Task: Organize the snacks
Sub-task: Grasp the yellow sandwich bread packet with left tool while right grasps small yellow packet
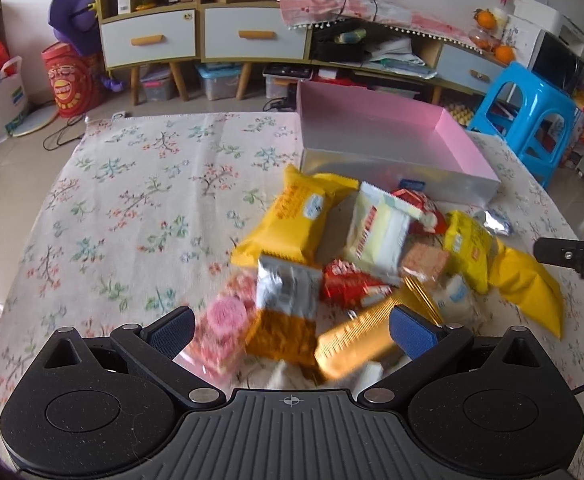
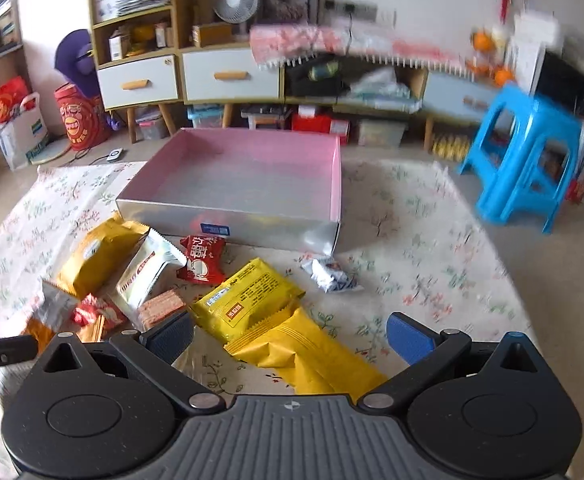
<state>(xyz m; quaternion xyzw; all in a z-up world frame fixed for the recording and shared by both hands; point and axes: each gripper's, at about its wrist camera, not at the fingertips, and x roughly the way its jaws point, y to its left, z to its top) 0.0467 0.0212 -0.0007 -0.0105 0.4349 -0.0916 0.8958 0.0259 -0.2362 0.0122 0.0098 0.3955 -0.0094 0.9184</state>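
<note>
Both fingers spread wide above snack packets beside pink box.

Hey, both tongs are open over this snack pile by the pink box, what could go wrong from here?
1. The left tongs span several overlapping packets, the silver and orange packet and gold packet, so closing may grab two or drag neighbours.
2. The right tongs straddle stacked yellow packets; one could slip out mid-lift.
3. The pink box has raised walls; a low carry might catch its near wall.
</note>
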